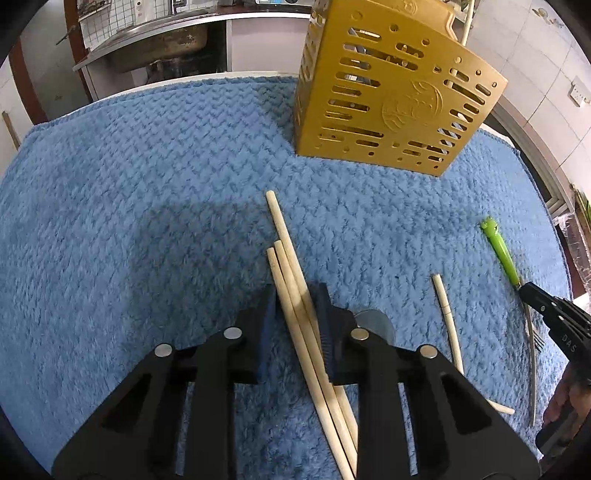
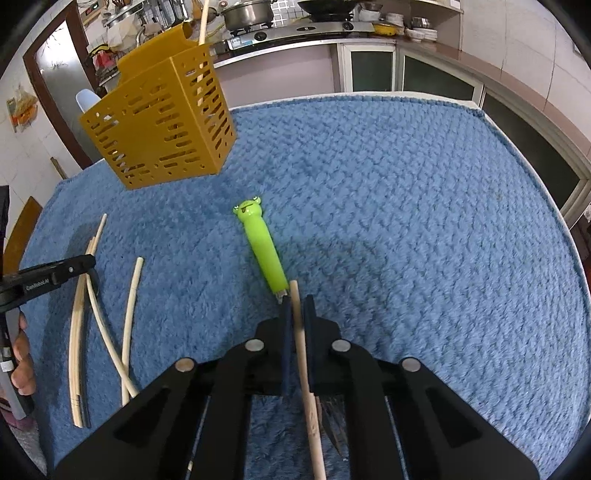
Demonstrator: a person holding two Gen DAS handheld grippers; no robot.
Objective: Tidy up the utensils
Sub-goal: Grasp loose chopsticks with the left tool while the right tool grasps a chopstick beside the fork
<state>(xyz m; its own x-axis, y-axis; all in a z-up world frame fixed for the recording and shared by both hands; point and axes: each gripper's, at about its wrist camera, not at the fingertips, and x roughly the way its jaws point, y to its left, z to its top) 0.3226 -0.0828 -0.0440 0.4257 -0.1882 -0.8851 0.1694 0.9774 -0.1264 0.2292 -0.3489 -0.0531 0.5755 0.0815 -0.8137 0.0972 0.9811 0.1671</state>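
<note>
My left gripper [image 1: 295, 295] is shut on three pale wooden chopsticks [image 1: 291, 280], which lie side by side on the blue mat and run back between its pads. It also shows at the left edge of the right wrist view as a black gripper [image 2: 88, 262] over those chopsticks [image 2: 77, 350]. My right gripper [image 2: 297, 302] is shut on a single chopstick [image 2: 301, 343]. A fork with a green frog handle [image 2: 264, 251] lies just under and ahead of it, its tines showing below the fingers. The gold slotted utensil holder [image 1: 388, 92] [image 2: 159, 122] stands at the back.
A fluffy blue mat [image 1: 147, 184] covers the table. One loose chopstick [image 1: 448, 325] [image 2: 131, 314] lies between the two grippers. A round metal piece [image 1: 373, 319] peeks out behind my left gripper's right finger. One chopstick [image 2: 203, 33] stands in the holder. A kitchen counter and stove lie beyond.
</note>
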